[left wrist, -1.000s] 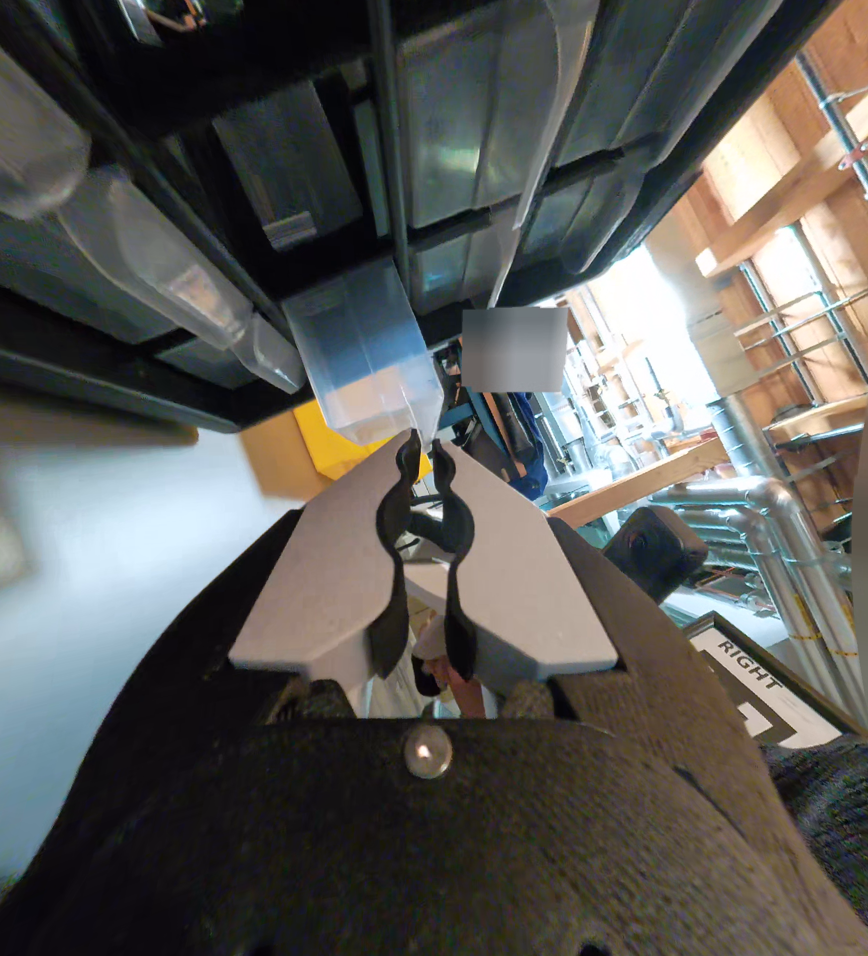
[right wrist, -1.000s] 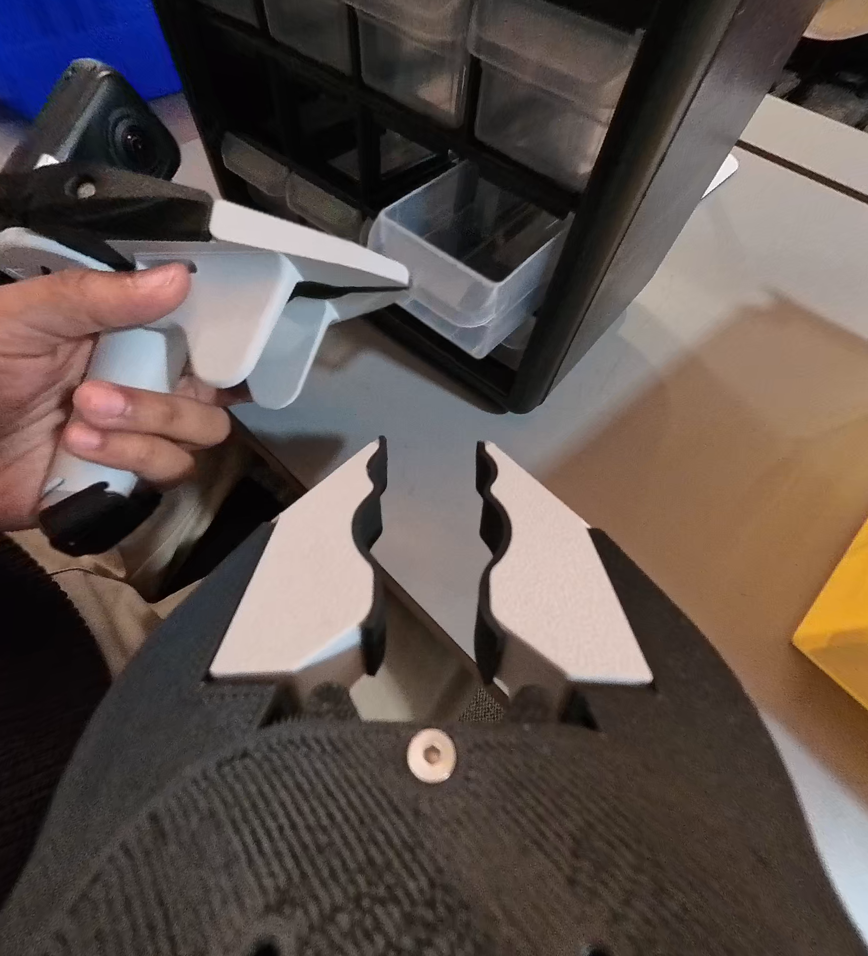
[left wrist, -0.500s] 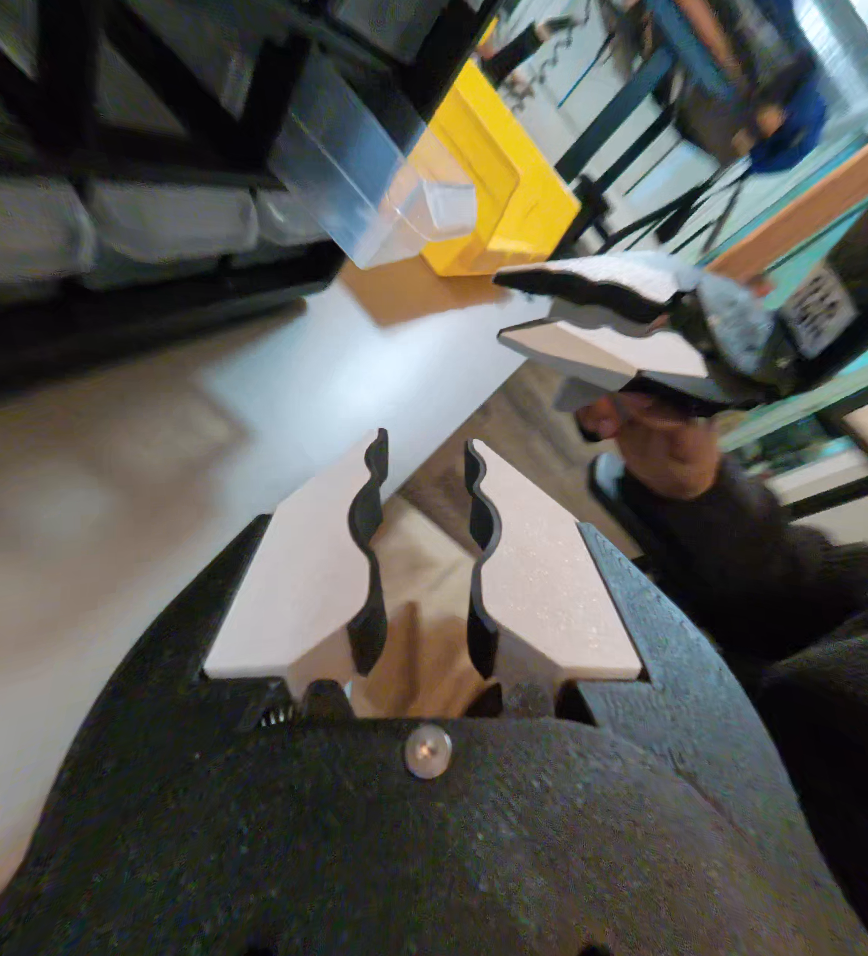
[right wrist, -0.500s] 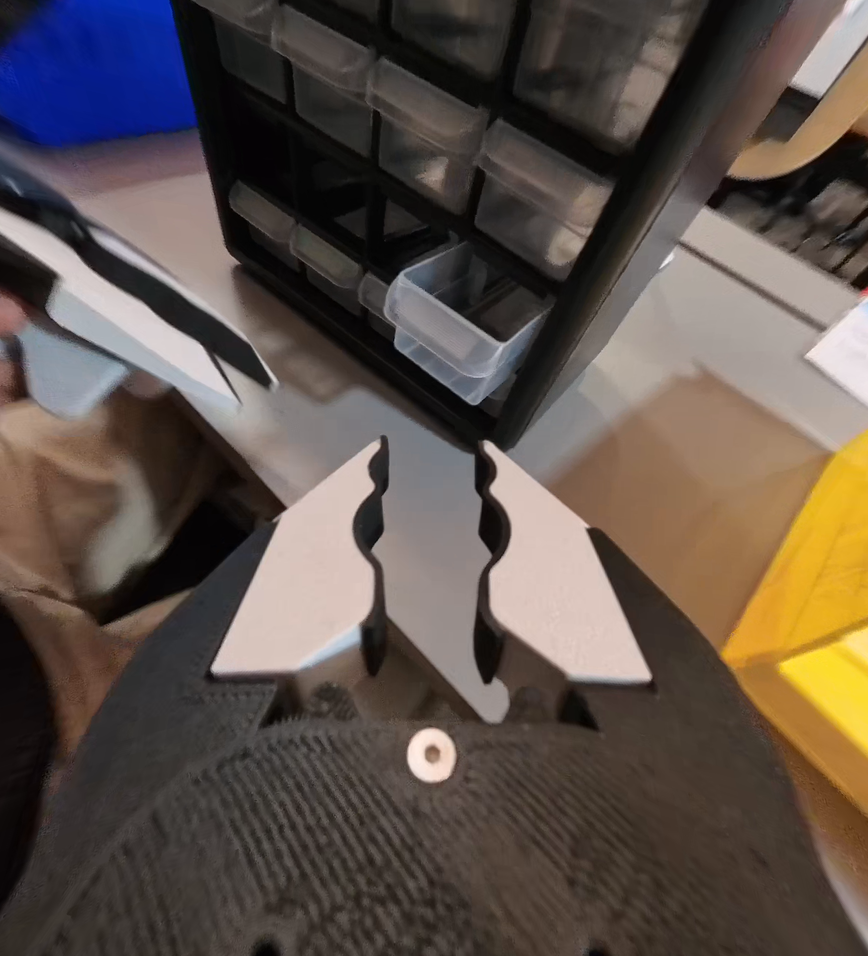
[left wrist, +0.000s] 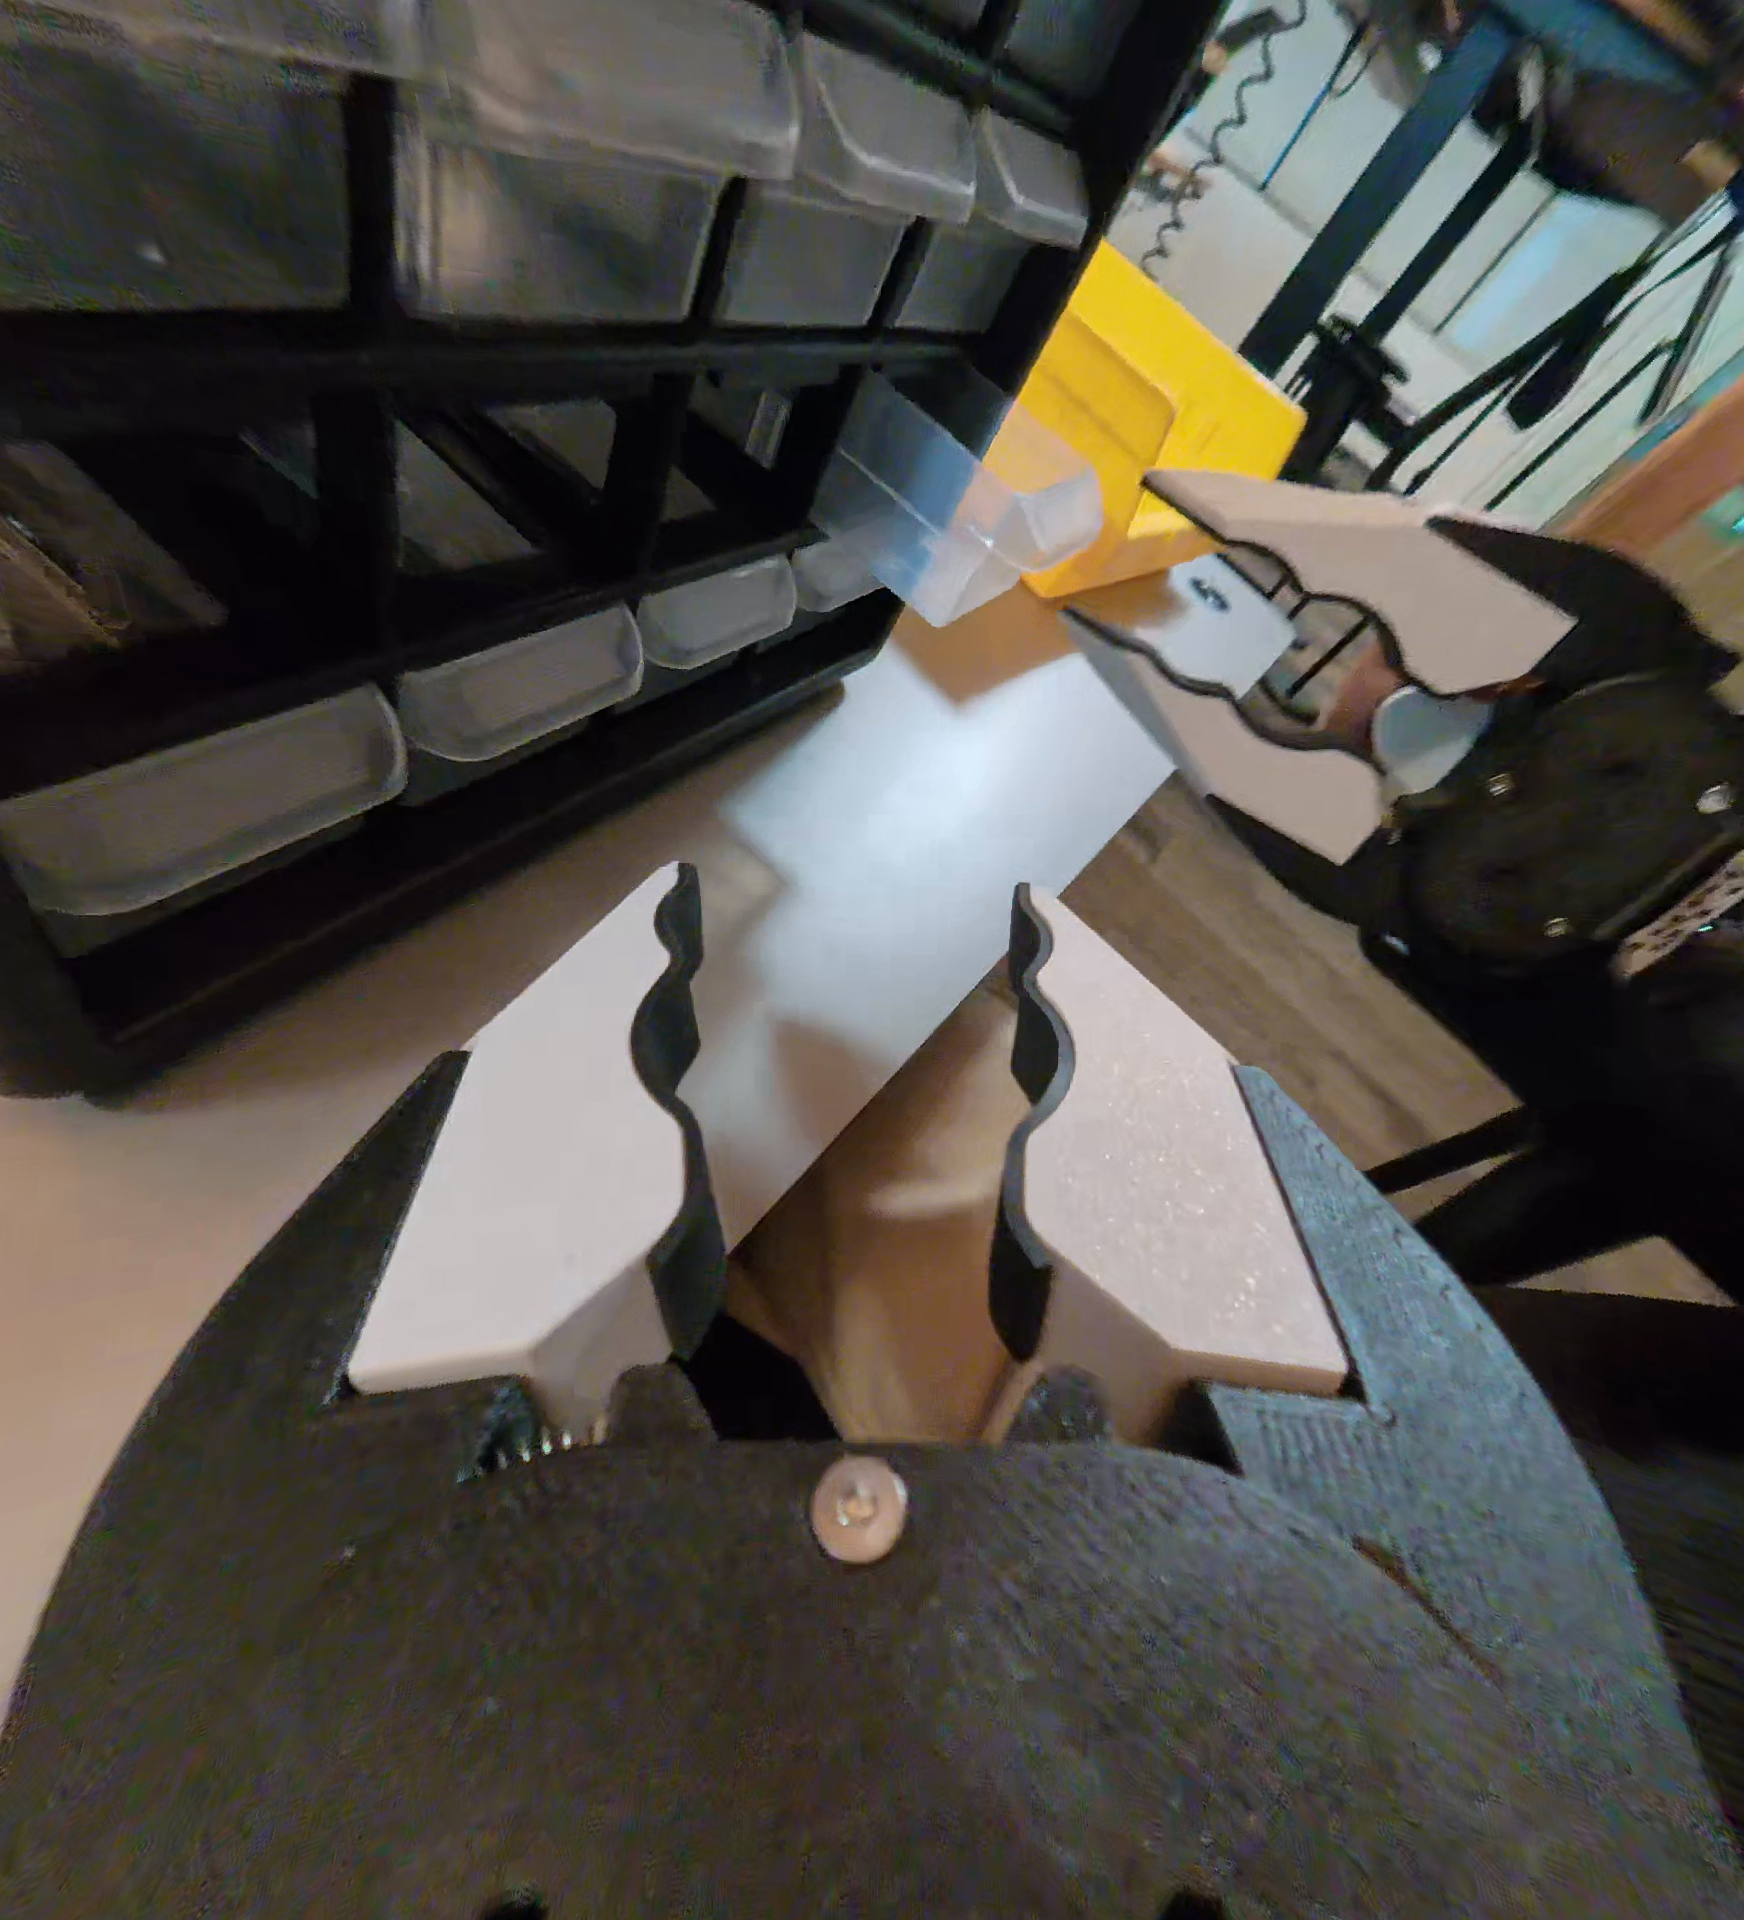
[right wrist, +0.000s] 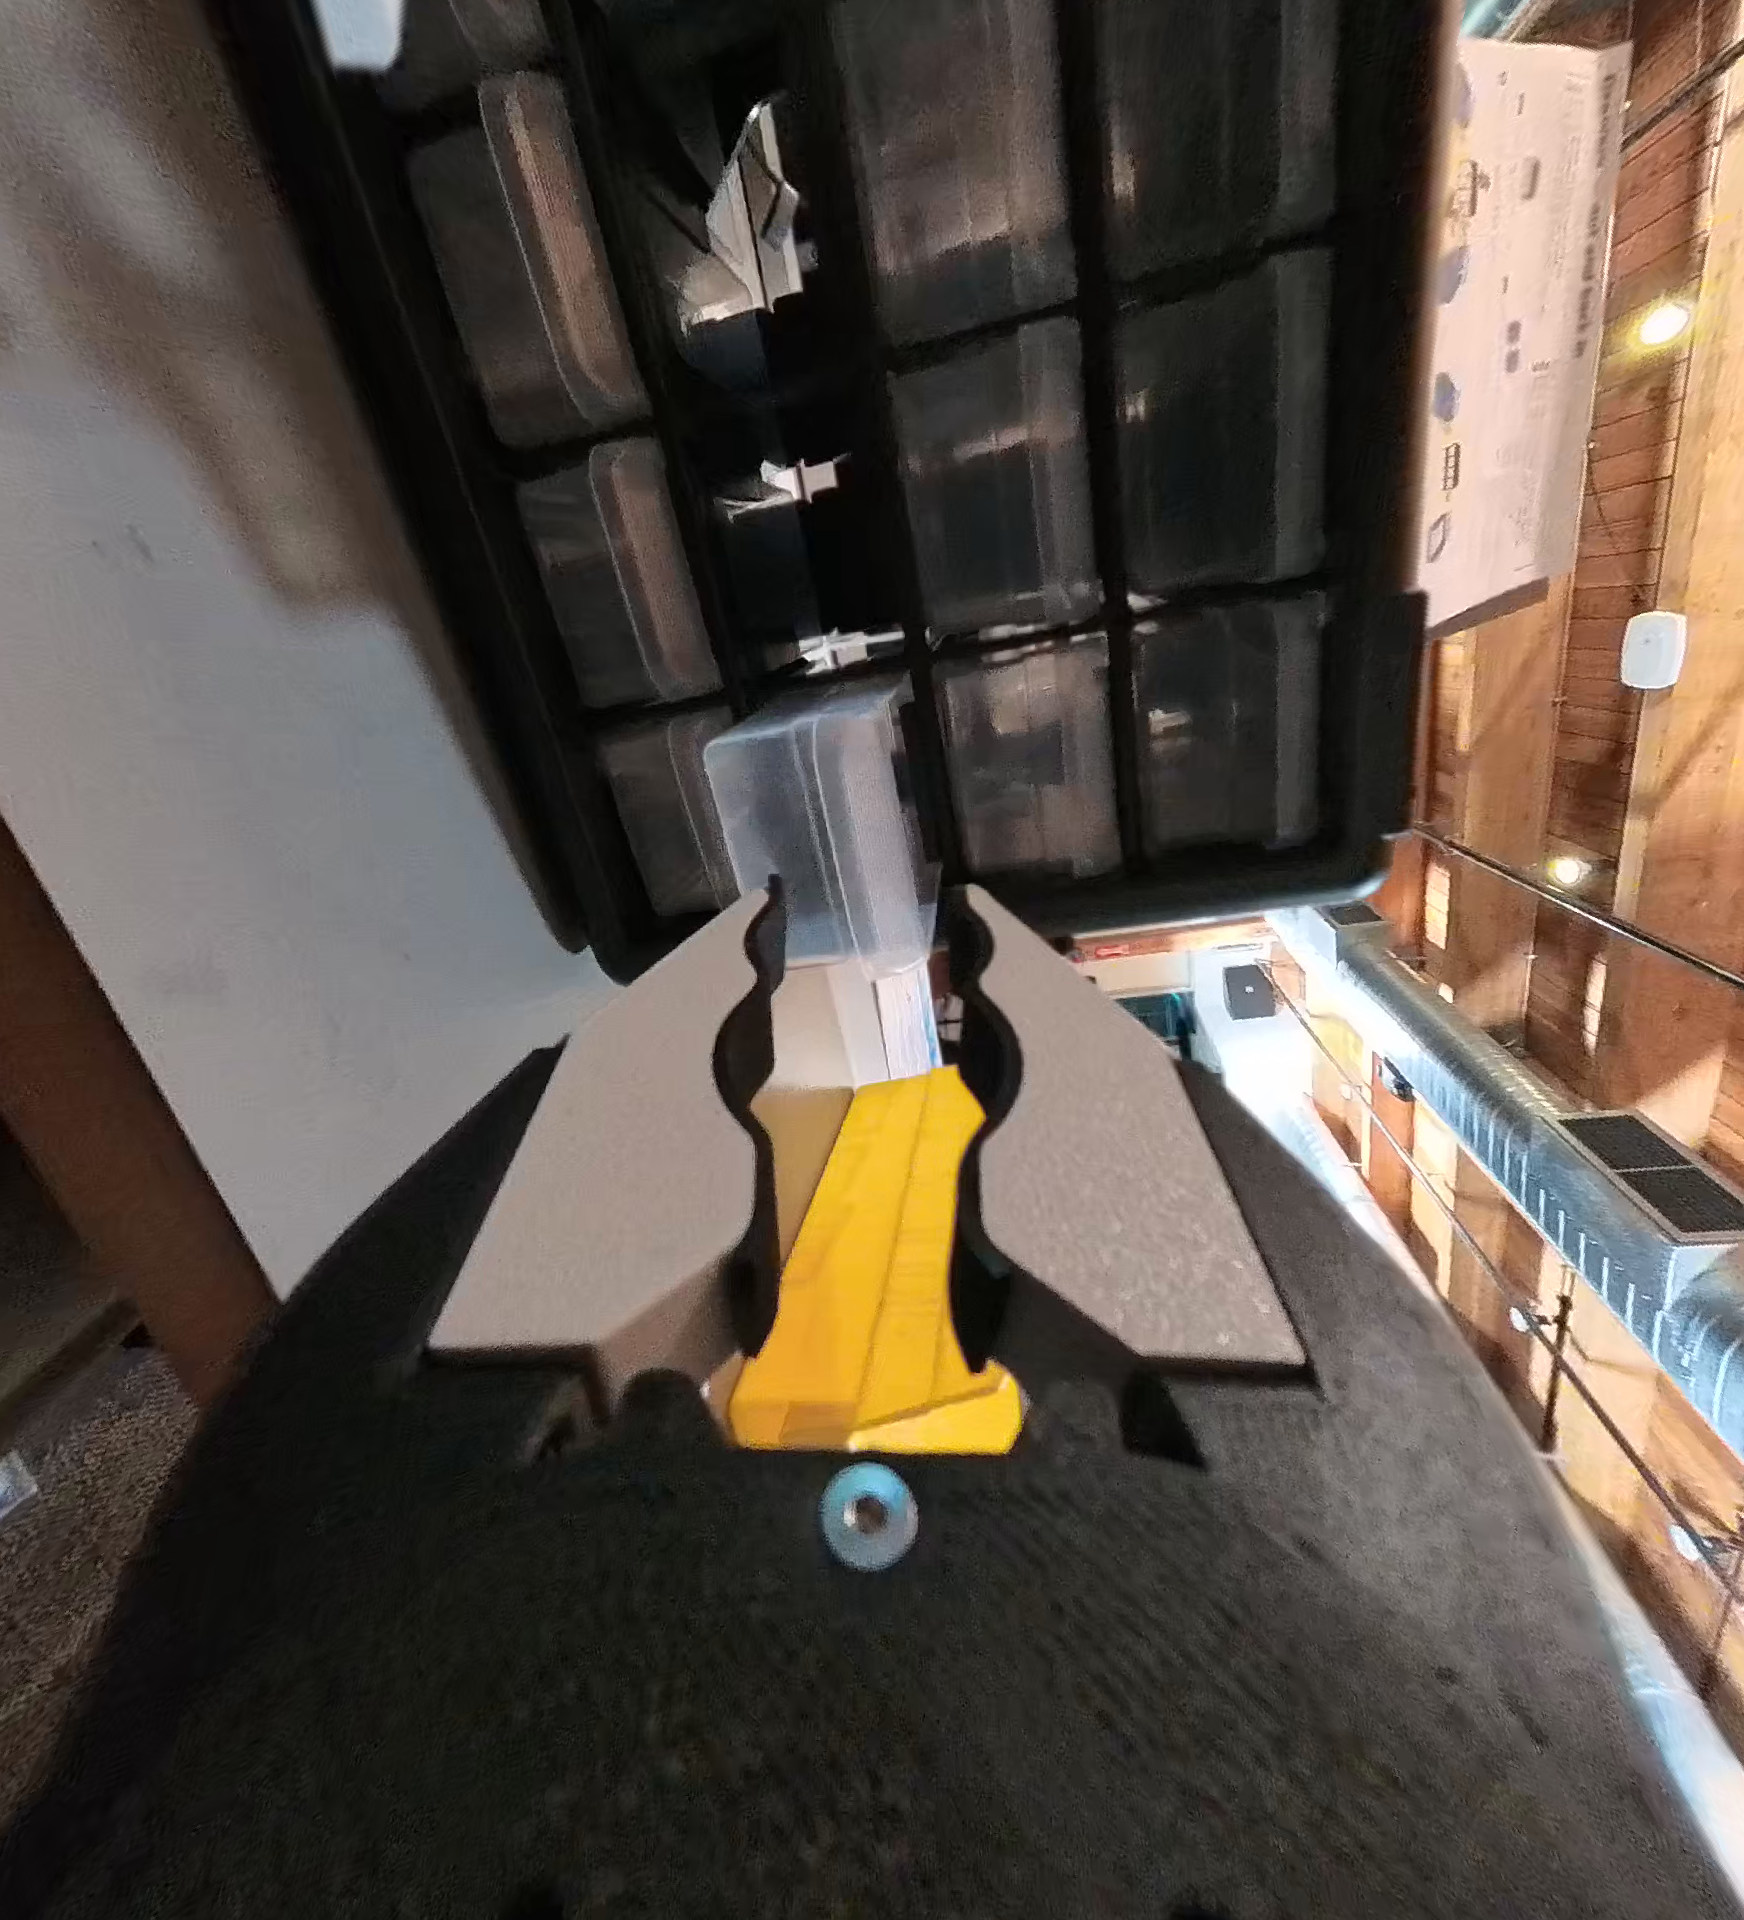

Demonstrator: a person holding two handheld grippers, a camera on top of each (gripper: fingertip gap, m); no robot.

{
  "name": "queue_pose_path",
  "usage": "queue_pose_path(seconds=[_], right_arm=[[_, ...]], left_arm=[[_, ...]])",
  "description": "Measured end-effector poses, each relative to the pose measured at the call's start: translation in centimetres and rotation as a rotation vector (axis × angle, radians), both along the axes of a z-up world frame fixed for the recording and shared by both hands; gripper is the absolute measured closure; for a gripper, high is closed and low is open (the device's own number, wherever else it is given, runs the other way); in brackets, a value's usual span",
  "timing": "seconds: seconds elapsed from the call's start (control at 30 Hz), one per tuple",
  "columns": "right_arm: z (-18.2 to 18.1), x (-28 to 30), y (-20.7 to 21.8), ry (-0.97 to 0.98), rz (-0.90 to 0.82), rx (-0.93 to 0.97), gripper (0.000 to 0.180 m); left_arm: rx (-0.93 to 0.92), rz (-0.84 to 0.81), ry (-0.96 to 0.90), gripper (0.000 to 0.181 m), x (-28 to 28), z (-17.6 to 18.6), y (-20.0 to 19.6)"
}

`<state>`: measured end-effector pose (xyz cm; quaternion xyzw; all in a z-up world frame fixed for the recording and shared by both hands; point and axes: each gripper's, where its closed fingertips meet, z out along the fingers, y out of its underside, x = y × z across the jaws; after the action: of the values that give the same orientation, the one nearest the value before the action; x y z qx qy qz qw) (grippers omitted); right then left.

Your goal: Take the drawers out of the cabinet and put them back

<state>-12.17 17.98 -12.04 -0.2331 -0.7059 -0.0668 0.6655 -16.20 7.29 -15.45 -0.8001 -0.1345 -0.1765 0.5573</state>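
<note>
At the cabinet's (left wrist: 348,343) lower right corner, one clear drawer (left wrist: 951,520) juts half out of its slot. The right gripper (right wrist: 857,914), jaws apart, is lined up on the drawer's front end (right wrist: 826,821), tips level with its sides; contact is hard to judge through the blur. To do this well, ease forward until the wall sits between the pads, close gently, then pull straight along the slot so nothing binds. The left gripper (left wrist: 852,894) hangs spread and empty over the table (left wrist: 899,769), near a yellow box (left wrist: 1159,416)
</note>
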Motion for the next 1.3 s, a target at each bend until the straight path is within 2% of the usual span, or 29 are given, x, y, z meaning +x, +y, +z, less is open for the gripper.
queue_pose_path(seconds=[0.23,0.3,0.4,0.87,1.03,1.17,1.3], right_arm=[[0.2,-1.8,0.2,0.0,-0.021,0.034,0.159],[0.1,-2.0,0.3,-0.006,-0.024,0.052,0.166],[0.0,-1.8,0.3,-0.025,-0.027,0.101,0.167],[-0.2,1.2,-2.1,-0.127,0.154,0.188,0.168],[0.1,2.0,-3.1,-0.142,0.213,0.169,0.167],[-0.3,1.9,-2.2,-0.144,0.185,0.117,0.166],[-1.2,1.5,-1.4,-0.165,0.15,-0.063,0.146]], left_arm=[[0.034,-0.042,-0.111,0.126,0.5,0.9,-0.4],[0.031,-0.046,-0.11,0.126,0.6,0.8,-0.3],[0.03,-0.044,-0.094,0.126,0.7,0.7,-0.2],[-0.005,-0.056,-0.061,0.127,1.2,-0.3,-0.1],[-0.001,-0.062,-0.057,0.127,1.3,-0.1,-0.1],[-0.002,-0.067,-0.06,0.126,1.5,-0.1,-0.1],[-0.007,-0.071,-0.062,0.126,1.6,-0.3,-0.1]])
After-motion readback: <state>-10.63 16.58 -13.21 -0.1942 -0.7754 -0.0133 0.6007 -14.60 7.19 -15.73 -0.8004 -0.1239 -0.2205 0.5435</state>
